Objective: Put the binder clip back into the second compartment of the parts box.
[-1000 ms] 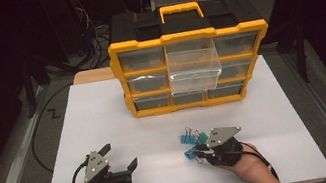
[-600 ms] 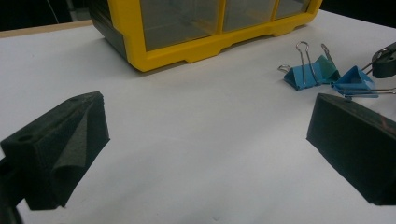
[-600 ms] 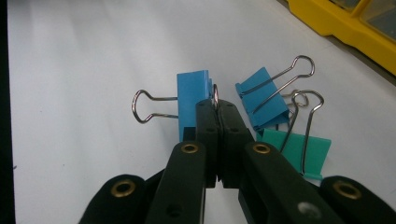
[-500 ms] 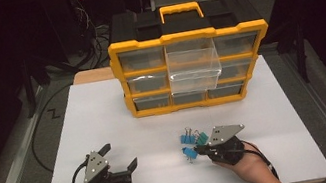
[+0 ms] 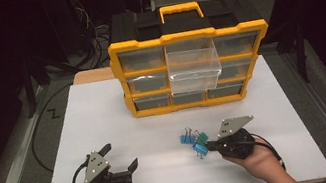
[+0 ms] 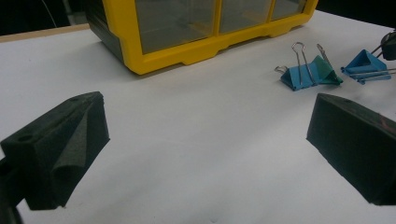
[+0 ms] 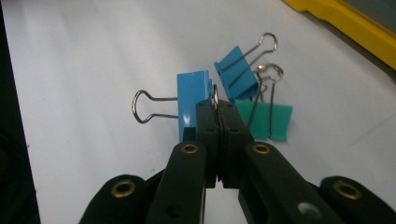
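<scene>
three binder clips sit lower centre of the high view; your right gripper (image 7: 217, 109) has just closed, pinching the wire handle of one blue clip (image 7: 192, 105). your left gripper (image 5: 120, 156), lower left, rests with jaws wide apart on nothing.

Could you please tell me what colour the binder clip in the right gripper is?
Blue binder clip, clearest in the right gripper view.

On the table (image 5: 103, 112), the binder clips (image 5: 194, 141) lie in front of the drawer cabinet (image 5: 191, 61), between both grippers.
</scene>
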The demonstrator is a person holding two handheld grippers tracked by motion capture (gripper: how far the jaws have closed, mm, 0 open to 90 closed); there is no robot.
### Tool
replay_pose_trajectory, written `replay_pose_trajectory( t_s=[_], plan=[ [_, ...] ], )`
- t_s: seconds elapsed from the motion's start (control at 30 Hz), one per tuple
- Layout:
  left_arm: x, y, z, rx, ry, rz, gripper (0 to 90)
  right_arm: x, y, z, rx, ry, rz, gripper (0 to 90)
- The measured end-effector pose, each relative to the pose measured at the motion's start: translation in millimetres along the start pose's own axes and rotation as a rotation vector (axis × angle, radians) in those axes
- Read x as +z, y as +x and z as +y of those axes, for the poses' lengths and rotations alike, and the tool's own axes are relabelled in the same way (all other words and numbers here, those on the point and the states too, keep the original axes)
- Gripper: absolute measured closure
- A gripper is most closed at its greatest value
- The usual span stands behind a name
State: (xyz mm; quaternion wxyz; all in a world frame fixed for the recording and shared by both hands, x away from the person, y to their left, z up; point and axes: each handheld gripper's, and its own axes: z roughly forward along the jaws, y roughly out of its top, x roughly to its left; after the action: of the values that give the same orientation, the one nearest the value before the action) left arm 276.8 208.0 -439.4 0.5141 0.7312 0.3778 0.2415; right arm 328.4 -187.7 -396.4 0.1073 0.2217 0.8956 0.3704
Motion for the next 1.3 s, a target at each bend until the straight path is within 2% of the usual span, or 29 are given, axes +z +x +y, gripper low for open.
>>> replay_pose_trajectory(
  t_s=[0.23,0.37,0.8,1.07,1.3],
  plan=[
    [-0.4,-0.8,0.5,0.018,-0.003,0.000,0.3,-12.0,-5.0,-3.1,-0.004,0.068,0.009,90.0],
    [0.4,-1.8,0.3,0.030,-0.006,-0.001,0.2,-21.1,-11.0,-2.6,0.015,0.111,0.016,90.0],
    [0.2,-0.3,1.0,0.040,-0.045,-0.006,0.2,-40.0,-27.0,0.9,0.039,0.200,0.050,90.0],
    [-0.2,0.4,1.1,0.034,-0.049,-0.009,0.2,-44.6,-31.0,3.8,0.035,0.234,0.068,90.0],
    [1.9,2.3,0.6,0.037,-0.038,0.003,0.2,-53.2,-31.9,13.4,0.017,0.236,0.096,90.0]
  ],
)
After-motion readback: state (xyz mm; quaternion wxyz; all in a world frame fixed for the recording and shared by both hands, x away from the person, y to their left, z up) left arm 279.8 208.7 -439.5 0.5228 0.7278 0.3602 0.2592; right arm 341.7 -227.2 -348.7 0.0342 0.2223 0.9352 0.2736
